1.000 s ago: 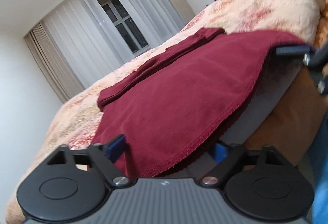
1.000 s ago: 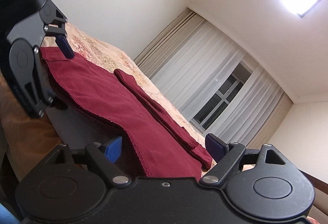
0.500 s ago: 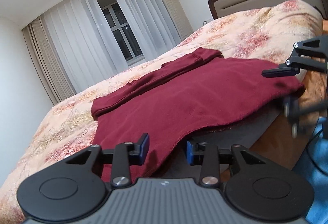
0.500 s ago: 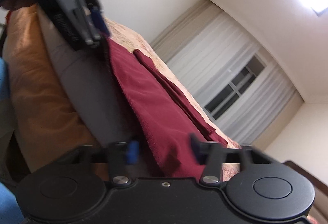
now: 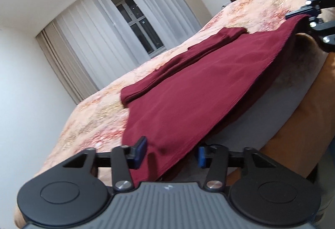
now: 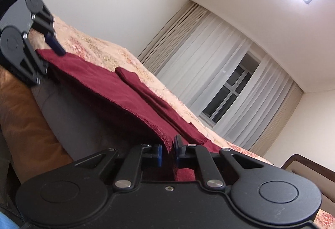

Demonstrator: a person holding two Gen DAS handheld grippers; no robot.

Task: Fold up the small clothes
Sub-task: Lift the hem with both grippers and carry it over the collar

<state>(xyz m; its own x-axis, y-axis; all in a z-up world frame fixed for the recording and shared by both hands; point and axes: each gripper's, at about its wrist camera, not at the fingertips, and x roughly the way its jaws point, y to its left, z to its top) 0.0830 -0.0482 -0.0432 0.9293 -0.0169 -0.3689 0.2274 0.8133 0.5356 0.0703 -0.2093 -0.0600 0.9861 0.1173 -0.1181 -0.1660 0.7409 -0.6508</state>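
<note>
Lying flat on the bed, dark red garment, near hem hanging over the mattress edge, folded sleeve resting along its far side. Right tool having just been closing, now pinching one hem corner tight between nearly touching blue pads. Left tool having narrowed to a middling gap, straddling the other hem corner with cloth sitting between the pads; looking like visible space on both sides, not pressing on the fabric.
</note>
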